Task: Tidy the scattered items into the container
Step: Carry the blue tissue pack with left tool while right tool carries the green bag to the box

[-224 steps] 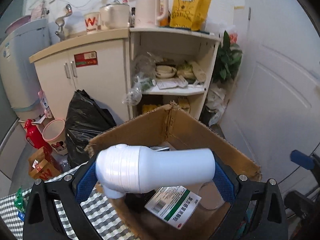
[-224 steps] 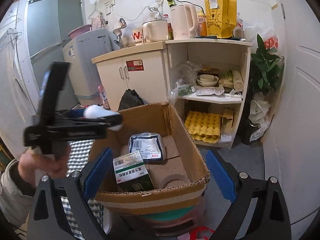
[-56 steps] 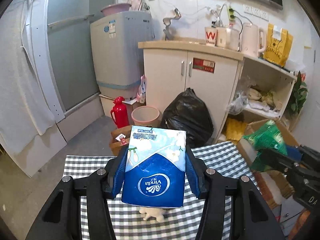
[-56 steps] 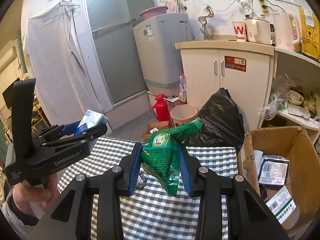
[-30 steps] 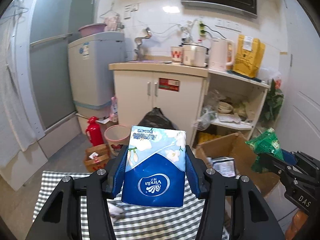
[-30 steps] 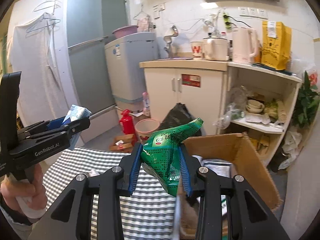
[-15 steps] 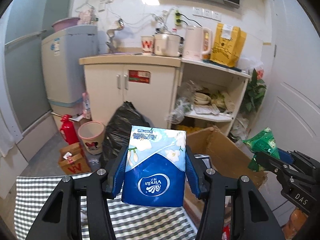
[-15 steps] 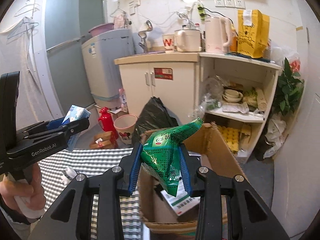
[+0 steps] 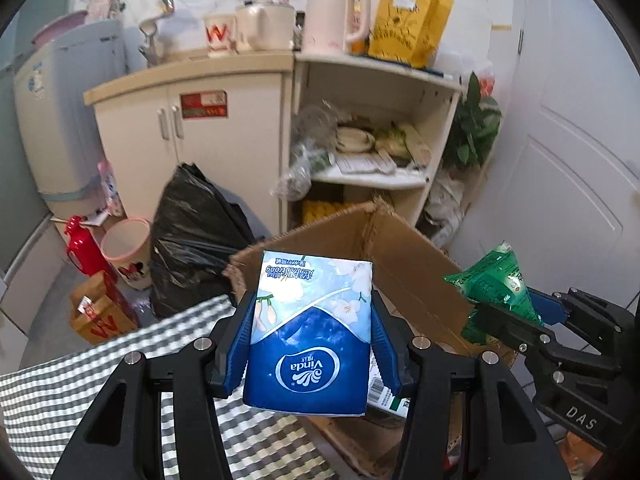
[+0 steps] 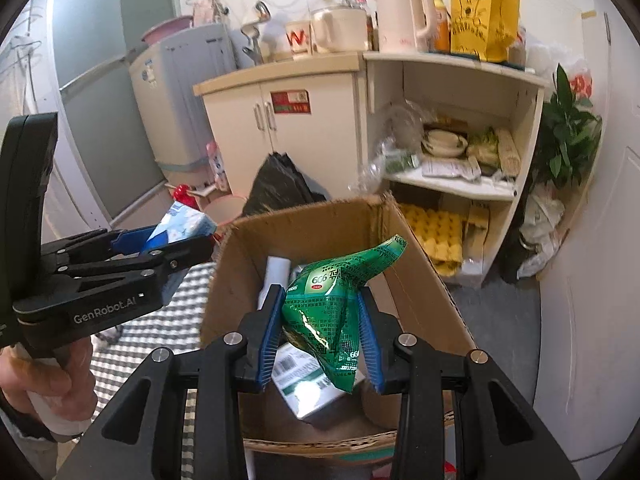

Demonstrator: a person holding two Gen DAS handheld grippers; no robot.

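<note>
My left gripper is shut on a blue and white Vinda tissue pack, held upright at the near left rim of the open cardboard box. From the right wrist view the same left gripper with the tissue pack hangs just left of the cardboard box. My right gripper is shut on a green medicine pouch, held over the box opening. Inside lie a white bottle and a green-and-white medicine box. The right gripper with the green pouch shows at the right of the left wrist view.
A checked tablecloth covers the table left of the box. Behind stand a black rubbish bag, a pink bin, a red flask, a white cabinet and open shelves. A hand holds the left gripper.
Both grippers have moved toward the box with their loads. The green pouch is now over the box opening, and the tissue pack is close to the box's left rim.
</note>
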